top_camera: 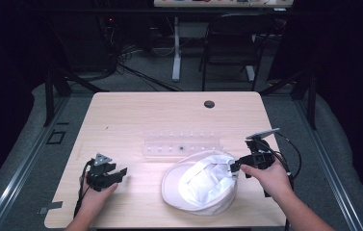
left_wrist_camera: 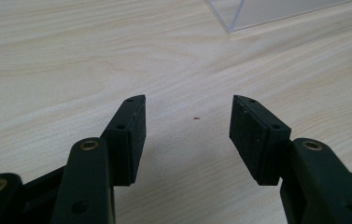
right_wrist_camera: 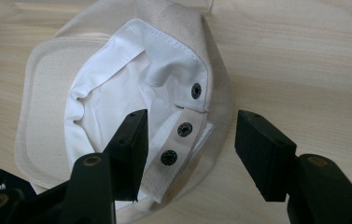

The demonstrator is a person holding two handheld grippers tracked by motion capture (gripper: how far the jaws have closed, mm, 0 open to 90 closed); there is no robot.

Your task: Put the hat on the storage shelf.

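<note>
clear box (left_wrist_camera: 276, 11) cut off at top edge

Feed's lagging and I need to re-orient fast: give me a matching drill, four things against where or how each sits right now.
Things:
1. cap
2. clear tray
3. left gripper
4. right gripper

States:
A. open over bare table
B. lying upside down, lining showing
C. open, fingers astride the snap strap
D. behind the cap, mid-table

Pairs: 1-B, 2-D, 3-A, 4-C
</note>
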